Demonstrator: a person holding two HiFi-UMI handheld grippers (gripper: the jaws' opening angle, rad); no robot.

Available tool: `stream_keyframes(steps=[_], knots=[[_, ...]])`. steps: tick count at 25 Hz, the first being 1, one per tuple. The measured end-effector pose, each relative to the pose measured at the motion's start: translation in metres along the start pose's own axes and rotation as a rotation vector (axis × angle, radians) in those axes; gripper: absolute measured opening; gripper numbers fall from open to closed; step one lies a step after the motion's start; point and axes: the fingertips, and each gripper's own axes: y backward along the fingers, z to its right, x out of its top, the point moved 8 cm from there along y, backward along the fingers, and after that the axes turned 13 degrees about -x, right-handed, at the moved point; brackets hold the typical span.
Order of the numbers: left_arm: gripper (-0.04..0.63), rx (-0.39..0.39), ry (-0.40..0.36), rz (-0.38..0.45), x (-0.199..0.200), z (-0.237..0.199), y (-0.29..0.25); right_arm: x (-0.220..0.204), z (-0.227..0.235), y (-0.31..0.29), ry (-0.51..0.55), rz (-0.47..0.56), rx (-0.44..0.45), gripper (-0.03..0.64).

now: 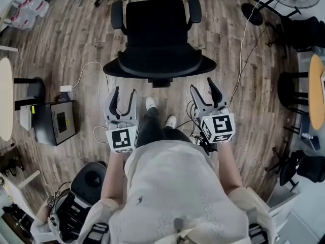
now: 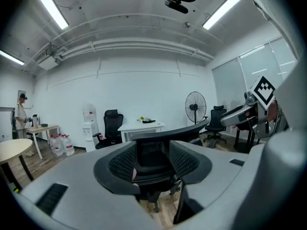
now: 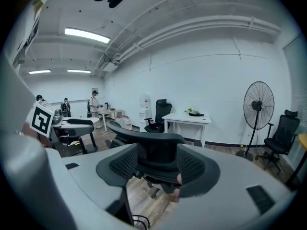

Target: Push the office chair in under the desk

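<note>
We hold the left gripper (image 1: 125, 91) and right gripper (image 1: 202, 84) wide open and empty, side by side just behind the chair (image 1: 157, 34) — poised, we judge, to push it — the desk (image 2: 140, 126) standing well ahead beyond it.

An office: white desk (image 3: 188, 120), black office chairs (image 1: 157, 34), water cooler (image 2: 88, 116), standing fan (image 3: 259, 104).

Strip lights (image 2: 53, 6) brighten white walls (image 2: 144, 87), plank floor (image 1: 66, 50), standing fan (image 3: 259, 102).
</note>
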Motion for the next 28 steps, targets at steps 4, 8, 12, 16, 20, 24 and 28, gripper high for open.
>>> stream_keyframes(steps=[4,8,12,16,20,24,28], knots=[[0.220,-0.031,-0.021,-0.020,-0.008,-0.017,-0.027,-0.006,0.007,-0.029,0.024,-0.048,-0.028,0.247],[0.225,-0.048,-0.032,-0.045,-0.021,-0.041,-0.050,-0.012,0.003,-0.060,0.069,-0.078,-0.042,0.253],[0.227,-0.064,-0.041,-0.061,-0.034,-0.062,-0.066,-0.017,-0.001,-0.084,0.103,-0.095,-0.048,0.272],[0.235,-0.078,-0.053,-0.074,-0.043,-0.086,-0.075,-0.020,-0.004,-0.102,0.129,-0.121,-0.080,0.281],[0.236,-0.105,-0.060,-0.068,-0.046,-0.107,-0.077,-0.018,-0.010,-0.116,0.122,-0.116,-0.113,0.287],[0.245,-0.129,-0.085,-0.070,-0.052,-0.116,-0.083,-0.022,-0.011,-0.127,0.127,-0.101,-0.147,0.292],[0.252,-0.112,-0.068,-0.073,-0.055,-0.125,-0.087,-0.023,-0.011,-0.140,0.139,-0.106,-0.157,0.296]])
